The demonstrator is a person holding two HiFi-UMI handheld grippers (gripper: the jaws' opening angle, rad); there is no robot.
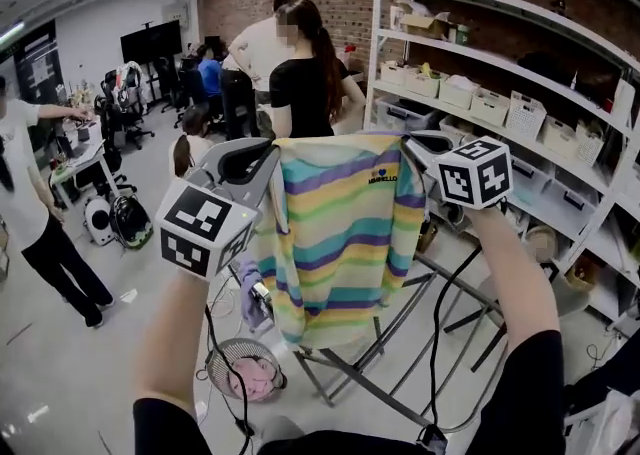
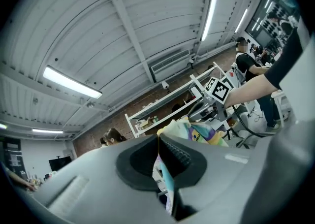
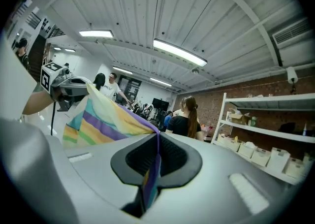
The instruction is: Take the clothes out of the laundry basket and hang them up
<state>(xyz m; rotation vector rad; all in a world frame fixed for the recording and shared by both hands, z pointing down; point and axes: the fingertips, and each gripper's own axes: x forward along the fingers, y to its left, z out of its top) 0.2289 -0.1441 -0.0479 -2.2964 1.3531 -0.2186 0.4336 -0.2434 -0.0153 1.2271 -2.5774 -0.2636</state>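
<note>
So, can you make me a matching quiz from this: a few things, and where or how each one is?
Things: 1 striped shirt; 2 laundry basket; 3 white bins; 4 left gripper.
States: A on the shelves; B shut on the shirt's top corner; C on the floor, pink cloth inside; D held up, spread out.
Pairs: 1-D, 2-C, 3-A, 4-B.

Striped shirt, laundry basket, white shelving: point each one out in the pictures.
striped shirt [image 1: 340, 233], head view, middle of the hanging front.
laundry basket [image 1: 224, 350], head view, upper left of its mesh rim.
white shelving [image 1: 376, 33], head view, its left upright post.
</note>
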